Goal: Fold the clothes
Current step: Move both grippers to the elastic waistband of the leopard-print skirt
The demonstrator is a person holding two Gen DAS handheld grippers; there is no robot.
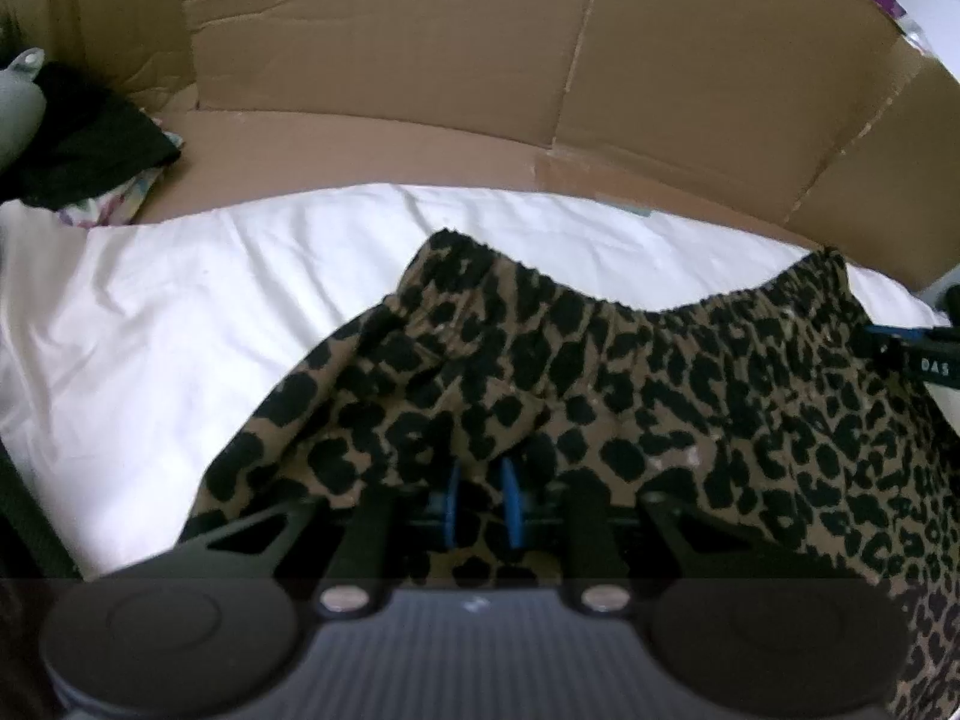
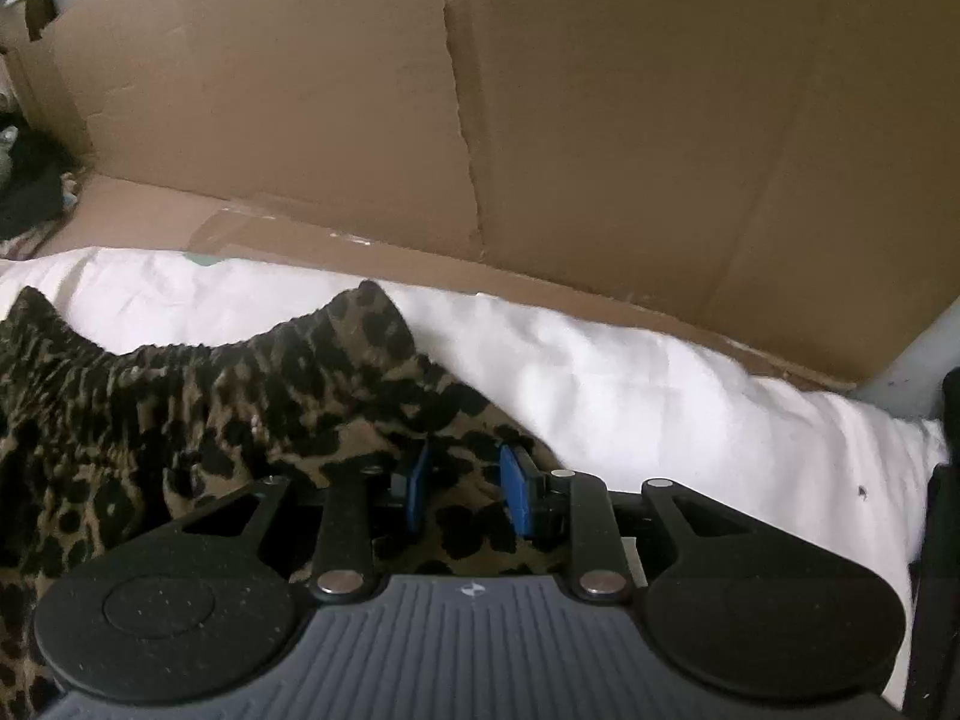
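Note:
A leopard-print garment (image 1: 660, 390) with a gathered elastic waistband lies on a white sheet (image 1: 180, 330), waistband at the far side. My left gripper (image 1: 480, 498) sits low over its left part. The blue pads (image 1: 451, 504) stand a little apart and the print shows in the gap, so it is open. In the right wrist view the same garment (image 2: 180, 408) fills the left half. My right gripper (image 2: 468, 489) is over its right edge, with the blue pads (image 2: 517, 498) clearly apart and flat fabric showing between them, pressing on nothing.
Brown cardboard walls (image 1: 420, 60) (image 2: 660, 120) rise behind the sheet. A dark pile of clothes (image 1: 90, 132) lies at the far left. A black part with a blue strip (image 1: 924, 354) pokes in at the right edge. Bare white sheet (image 2: 660, 408) stretches to the right.

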